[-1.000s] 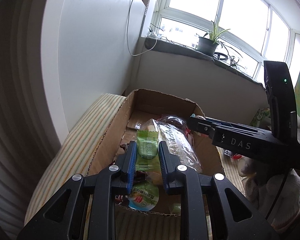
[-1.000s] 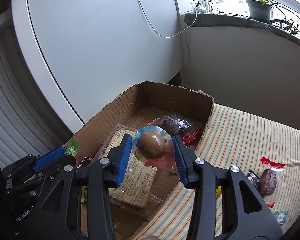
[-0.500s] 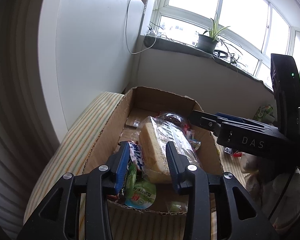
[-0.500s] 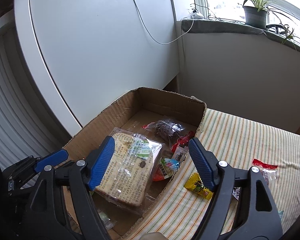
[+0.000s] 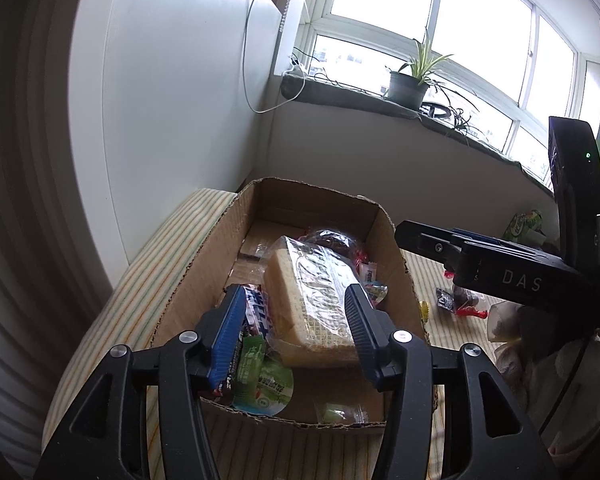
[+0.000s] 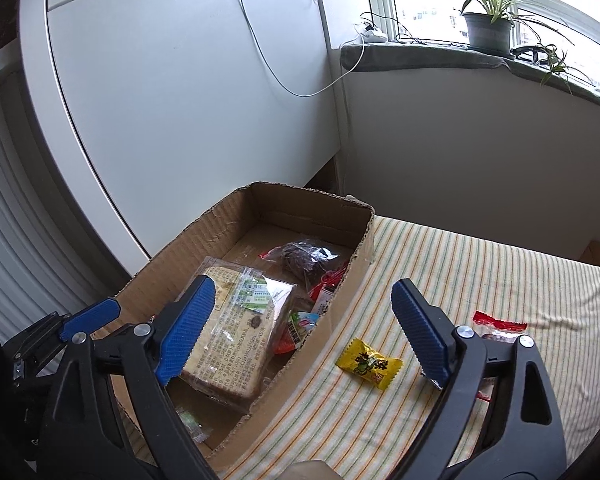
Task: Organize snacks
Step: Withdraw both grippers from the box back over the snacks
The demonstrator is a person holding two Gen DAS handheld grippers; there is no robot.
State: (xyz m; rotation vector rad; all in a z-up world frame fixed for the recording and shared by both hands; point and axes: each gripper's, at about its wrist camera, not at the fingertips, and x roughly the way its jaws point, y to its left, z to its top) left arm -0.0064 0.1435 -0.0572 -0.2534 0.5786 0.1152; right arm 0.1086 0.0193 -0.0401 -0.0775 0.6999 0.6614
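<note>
An open cardboard box (image 5: 204, 264) (image 6: 236, 216) stands on a striped cloth and holds several snacks. A wrapped bread loaf (image 5: 312, 300) (image 6: 236, 328) lies in its middle, a dark wrapped cake (image 6: 304, 256) behind it, and a green-lidded cup (image 5: 268, 388) at its near end. My left gripper (image 5: 296, 332) is open and empty above the box's near end. My right gripper (image 6: 300, 328) is wide open and empty over the box's right wall. A yellow candy (image 6: 368, 364) lies on the cloth between its fingers.
More wrapped snacks lie on the striped cloth (image 6: 480, 280) right of the box, among them a red-edged packet (image 6: 500, 324). A white cabinet (image 6: 180, 100) stands behind the box. A potted plant (image 6: 486, 28) sits on the windowsill. The right gripper's body (image 5: 500, 276) crosses the left wrist view.
Both grippers opened and let go: the left dropped a green packet, the right dropped a brown egg snack into the box. Both then drew back and up.
</note>
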